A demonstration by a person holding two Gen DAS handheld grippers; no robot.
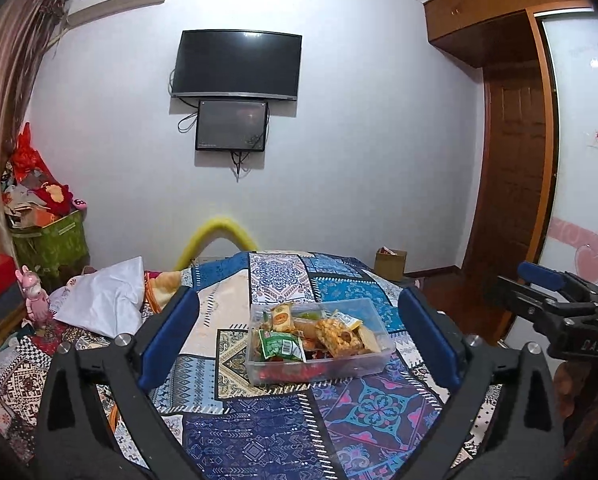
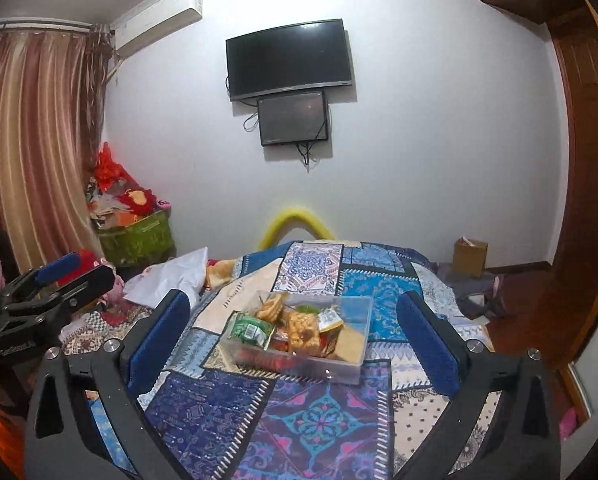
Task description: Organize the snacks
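snacks (image 1: 299,334) fill the clear box (image 1: 373,312) (on patterned cloth (image 1: 259,432)); both grippers (image 1: 299,334) (image 2: 295,330) spread wide, empty.

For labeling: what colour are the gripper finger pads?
Blue pads; clearest in left wrist view.

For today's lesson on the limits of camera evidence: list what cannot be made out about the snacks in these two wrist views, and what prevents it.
- Snacks at the bottom of the clear container: both views, covered by upper packets.
- Print on the green packet: too small and blurred.
- Snack count: packets overlap in the heap.
- Patterned cloth near edge: hidden by the open right gripper and the open left gripper.
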